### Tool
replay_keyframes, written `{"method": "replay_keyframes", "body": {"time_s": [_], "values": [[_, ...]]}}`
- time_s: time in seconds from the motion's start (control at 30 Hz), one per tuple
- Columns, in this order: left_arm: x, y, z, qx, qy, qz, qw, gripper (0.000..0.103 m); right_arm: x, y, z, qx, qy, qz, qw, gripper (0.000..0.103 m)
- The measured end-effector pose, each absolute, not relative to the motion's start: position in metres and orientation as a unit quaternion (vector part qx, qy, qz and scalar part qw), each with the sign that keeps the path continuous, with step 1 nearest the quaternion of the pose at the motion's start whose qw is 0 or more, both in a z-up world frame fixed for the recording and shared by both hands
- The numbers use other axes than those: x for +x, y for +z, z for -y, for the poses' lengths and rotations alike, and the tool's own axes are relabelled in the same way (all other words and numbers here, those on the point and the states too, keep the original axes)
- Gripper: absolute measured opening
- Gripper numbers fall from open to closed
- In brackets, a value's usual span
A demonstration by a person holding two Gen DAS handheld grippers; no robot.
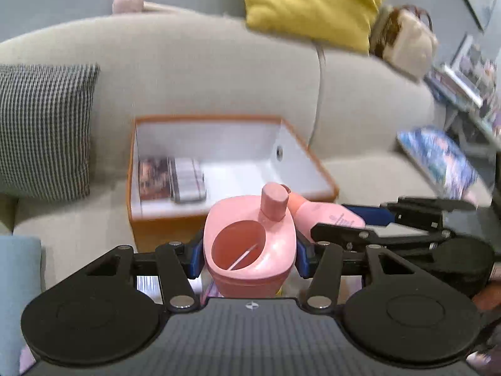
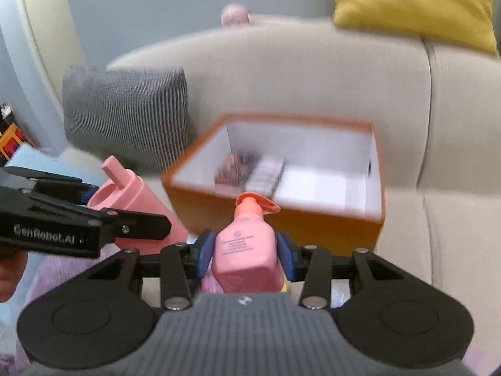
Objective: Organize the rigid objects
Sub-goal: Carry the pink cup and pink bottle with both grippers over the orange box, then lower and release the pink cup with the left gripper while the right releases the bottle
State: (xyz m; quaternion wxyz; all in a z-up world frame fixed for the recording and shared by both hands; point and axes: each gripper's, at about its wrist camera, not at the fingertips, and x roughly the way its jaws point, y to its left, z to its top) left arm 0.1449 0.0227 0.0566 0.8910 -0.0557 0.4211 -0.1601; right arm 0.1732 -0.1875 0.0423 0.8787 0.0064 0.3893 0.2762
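Note:
My left gripper (image 1: 249, 255) is shut on a pink cup-shaped container (image 1: 250, 244) with a spout-like cap; the blue pads press its two sides. That container (image 2: 134, 206) also shows at the left of the right wrist view, held in the left gripper (image 2: 103, 219). My right gripper (image 2: 245, 252) is shut on a pink pump bottle (image 2: 245, 250), pump head pointing away. The same bottle (image 1: 325, 216) lies just right of the container in the left wrist view, in the right gripper (image 1: 369, 219). Ahead sits an orange box (image 1: 162, 228) with white inside, holding two small packs (image 1: 172, 178).
The box (image 2: 313, 225) rests on a beige sofa (image 1: 219, 72). A grey striped cushion (image 1: 43, 128) lies to its left and a yellow cushion (image 1: 313, 3) on the backrest. A magazine (image 1: 438, 159) lies on the seat at right, a handbag (image 1: 404, 40) above it.

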Motion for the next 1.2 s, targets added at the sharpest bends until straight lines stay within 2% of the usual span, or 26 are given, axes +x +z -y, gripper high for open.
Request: {"method": "replay_keyframes", "body": {"time_s": [0.23,0.63,1.0,1.2], "values": [[0.209,0.07,-0.02,-0.075,-0.163,-0.422,0.889,0.061,0.24,0.051,0.176,-0.009,0.258,-0.367,0.894,0.045],[0.296,-0.023,-0.006,-0.116,-0.189,-0.56,0.798,0.061,0.313,-0.031,0.165,-0.038,0.234,-0.454,0.859,0.045],[0.341,-0.075,-0.004,-0.114,-0.188,-0.621,0.752,0.061,0.339,-0.073,0.163,-0.034,0.237,-0.497,0.834,0.045],[0.364,-0.095,0.003,-0.116,-0.19,-0.634,0.74,0.061,0.354,-0.083,0.161,-0.044,0.235,-0.491,0.838,0.045]]}}
